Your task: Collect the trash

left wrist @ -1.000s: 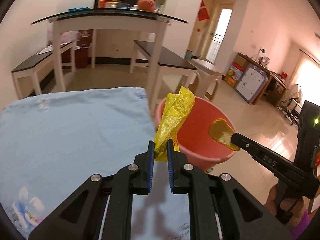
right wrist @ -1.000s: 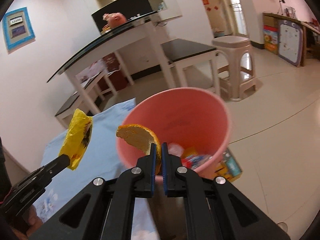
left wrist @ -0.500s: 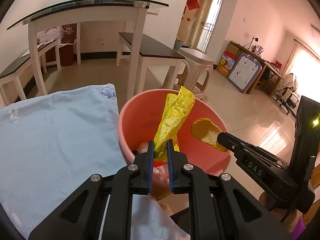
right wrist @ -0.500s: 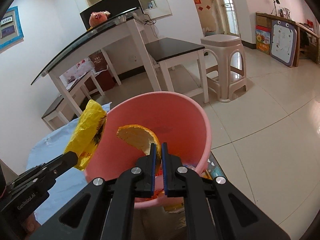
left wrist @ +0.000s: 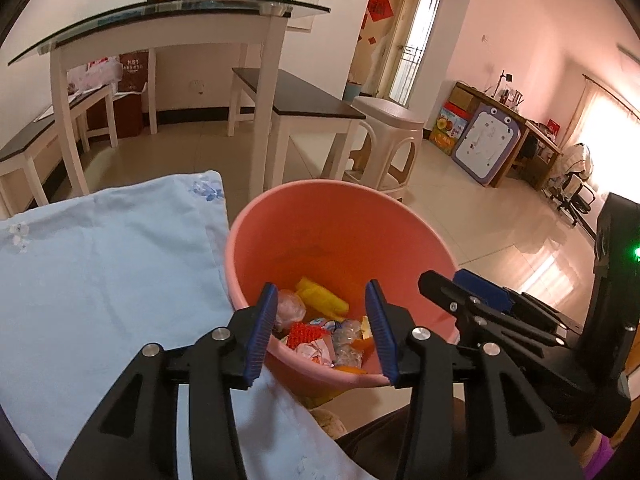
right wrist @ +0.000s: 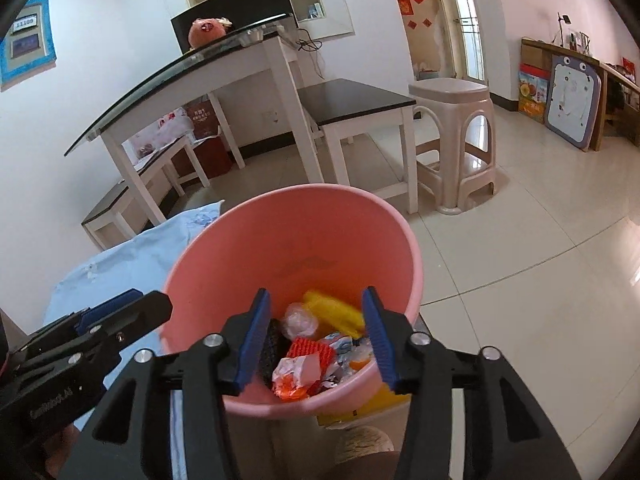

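Note:
A pink bucket [left wrist: 280,220] [right wrist: 224,264] stands beside a table under a light blue cloth [left wrist: 100,264]. It holds mixed trash, with a yellow wrapper [left wrist: 322,300] [right wrist: 334,312] and an orange peel piece [left wrist: 362,344] among crumpled wrappers [right wrist: 300,368]. My left gripper [left wrist: 322,330] is open and empty above the bucket's near rim. My right gripper [right wrist: 316,336] is open and empty over the bucket too. Each gripper shows at the edge of the other's view: the right one [left wrist: 460,292], the left one [right wrist: 132,312].
A glass-topped white table [left wrist: 172,20] with dark benches [left wrist: 304,100] stands behind. A beige plastic stool [left wrist: 394,140] [right wrist: 456,136] is beyond the bucket on the tiled floor. A drawing board [left wrist: 486,146] leans at the far right.
Both grippers opened over the bucket. The yellow wrapper dropped from the left gripper and the orange peel from the right; both now lie in the bucket.

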The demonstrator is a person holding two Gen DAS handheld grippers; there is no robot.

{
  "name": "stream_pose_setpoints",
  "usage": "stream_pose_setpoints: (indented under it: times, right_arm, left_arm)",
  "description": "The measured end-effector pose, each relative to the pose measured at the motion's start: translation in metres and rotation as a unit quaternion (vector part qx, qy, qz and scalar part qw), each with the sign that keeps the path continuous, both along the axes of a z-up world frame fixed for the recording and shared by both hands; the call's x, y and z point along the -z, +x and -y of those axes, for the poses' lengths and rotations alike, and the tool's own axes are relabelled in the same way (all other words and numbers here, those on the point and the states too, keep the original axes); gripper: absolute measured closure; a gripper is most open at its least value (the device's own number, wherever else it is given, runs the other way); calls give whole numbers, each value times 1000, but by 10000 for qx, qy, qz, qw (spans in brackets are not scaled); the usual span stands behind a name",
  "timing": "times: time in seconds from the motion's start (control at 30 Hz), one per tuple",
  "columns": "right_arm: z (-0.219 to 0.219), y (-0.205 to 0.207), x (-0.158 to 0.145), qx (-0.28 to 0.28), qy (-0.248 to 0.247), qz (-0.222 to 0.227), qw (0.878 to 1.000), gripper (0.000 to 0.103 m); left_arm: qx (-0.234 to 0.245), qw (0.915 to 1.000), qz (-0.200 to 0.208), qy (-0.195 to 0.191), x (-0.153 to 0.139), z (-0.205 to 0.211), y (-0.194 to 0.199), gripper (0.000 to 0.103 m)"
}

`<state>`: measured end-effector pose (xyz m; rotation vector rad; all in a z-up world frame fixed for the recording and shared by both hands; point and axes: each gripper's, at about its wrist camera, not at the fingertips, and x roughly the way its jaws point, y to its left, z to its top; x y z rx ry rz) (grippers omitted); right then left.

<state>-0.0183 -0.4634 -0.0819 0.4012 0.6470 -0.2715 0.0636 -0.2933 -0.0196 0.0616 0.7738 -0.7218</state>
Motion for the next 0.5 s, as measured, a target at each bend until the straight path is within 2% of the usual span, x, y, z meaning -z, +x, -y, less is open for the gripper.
stream_pose_setpoints:
  times: [0.33, 0.5]
  right_arm:
    - [-31, -26, -21, -69, -27, 214, 9997, 30]
    - [-61, -36, -32, -280, -167, 327, 9989, 26]
  left_arm:
    - [-256, 9995, 181, -84, -20, -32, -14, 57]
    - [-402, 9985, 361, -64, -28, -53, -24, 57]
